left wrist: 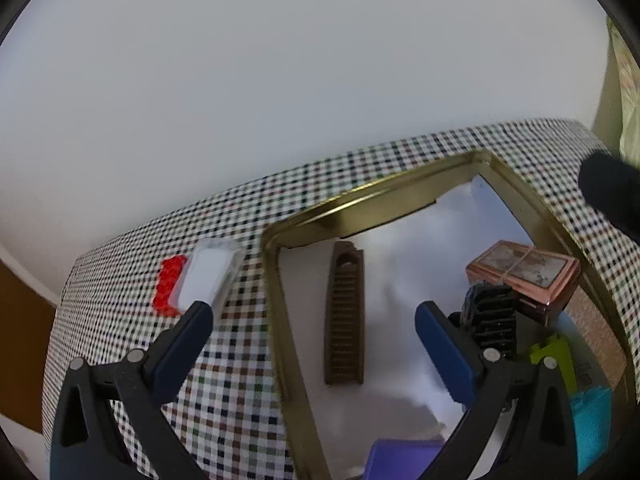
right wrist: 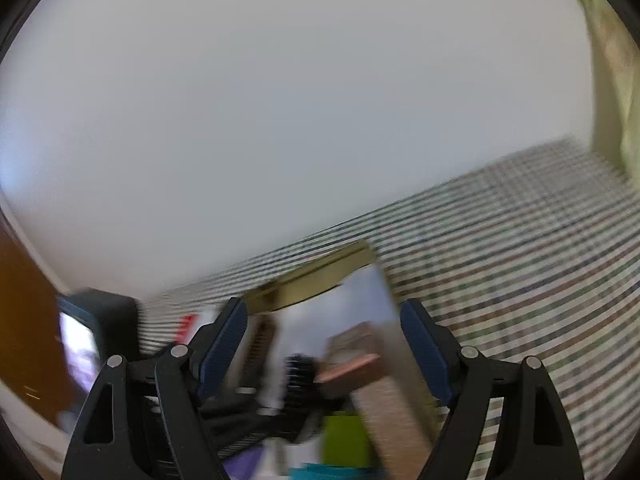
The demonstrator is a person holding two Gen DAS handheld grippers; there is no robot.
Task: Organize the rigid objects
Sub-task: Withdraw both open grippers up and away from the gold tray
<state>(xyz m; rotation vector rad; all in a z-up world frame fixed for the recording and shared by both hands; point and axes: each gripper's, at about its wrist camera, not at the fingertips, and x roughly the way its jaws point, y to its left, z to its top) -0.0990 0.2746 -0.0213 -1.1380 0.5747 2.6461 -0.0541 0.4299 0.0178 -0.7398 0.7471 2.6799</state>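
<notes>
A gold metal tin with a shiny floor lies open on the checked tablecloth. Inside it are a brown comb-like piece, a copper box, a black ribbed piece, a lime-green piece, a teal item and a purple item. My left gripper is open and empty above the tin's left wall. A white case and a red brick lie on the cloth left of the tin. My right gripper is open and empty over the blurred tin.
A white wall fills the background. A dark object sticks in at the right edge of the left wrist view. A dark screen device stands at the left in the right wrist view. A greenish curtain hangs far right.
</notes>
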